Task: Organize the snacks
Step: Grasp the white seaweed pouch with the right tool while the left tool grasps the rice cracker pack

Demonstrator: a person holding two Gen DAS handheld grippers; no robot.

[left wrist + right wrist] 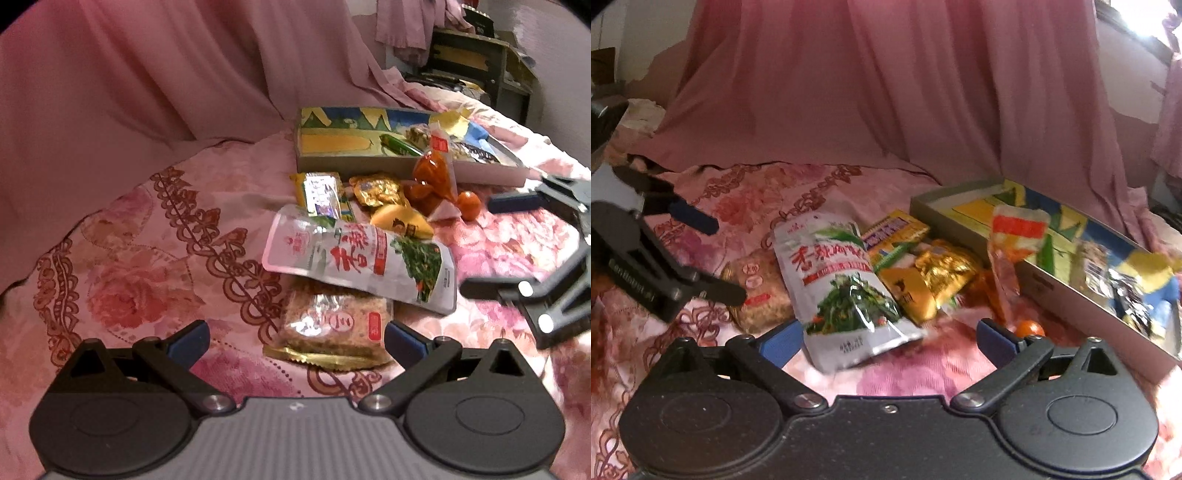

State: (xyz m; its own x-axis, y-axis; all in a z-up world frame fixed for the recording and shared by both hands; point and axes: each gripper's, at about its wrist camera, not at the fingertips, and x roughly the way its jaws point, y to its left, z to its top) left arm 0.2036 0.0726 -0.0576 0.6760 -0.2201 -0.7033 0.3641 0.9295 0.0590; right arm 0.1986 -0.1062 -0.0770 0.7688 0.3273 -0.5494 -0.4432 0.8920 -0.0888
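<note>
- Snacks, loose heap on a pink floral bedspread (pixel 140 266): I count a silver pouch (pixel 362 258) printed with red characters and a green-vegetable picture, a clear-wrapped crispy rice cake (pixel 332 328), a yellow-green packet (pixel 321 192), a gold foil pack (pixel 376 190), a yellow sachet (pixel 400 221), an orange-red sauce bag (pixel 434 173) and a small orange fruit (pixel 469 205).
- Printed box (pixel 369 162): shallow and open-topped, at the far side of the heap, already holding a few wrappers. I judge it the destination.
- Left gripper (pixel 295 338): jaws spread, nothing held. The rice cake lies between the blue fingertips (pixel 188 341) toward the right one, at 12 o'clock. Its long axis runs 9 to 3 across the jaws.
- Right gripper (pixel 886 341): jaws spread, empty. The silver pouch's (pixel 846 288) lower end sits between the tips at 12 o'clock. Its long axis runs roughly 11 to 5, and it overlaps the rice cake (pixel 757 291). The orange fruit (pixel 1028 328) shows just behind the right tip.
- Nearness: as I read it, the right claw is closer to the pouch, the left to the cake. The box (pixel 1052 280) lies at 2 o'clock from the right claw and 1 o'clock from the left.
- Coming move, my estimate: lift the pouch first, since it covers the cake's far edge.
- Surface: soft, wrinkled bedding; packets may slide or sink under pressure.
- Room: pink curtain (pixel 886 92) behind the bed, dark shelving (pixel 476 62) at 1 o'clock in the left view.
</note>
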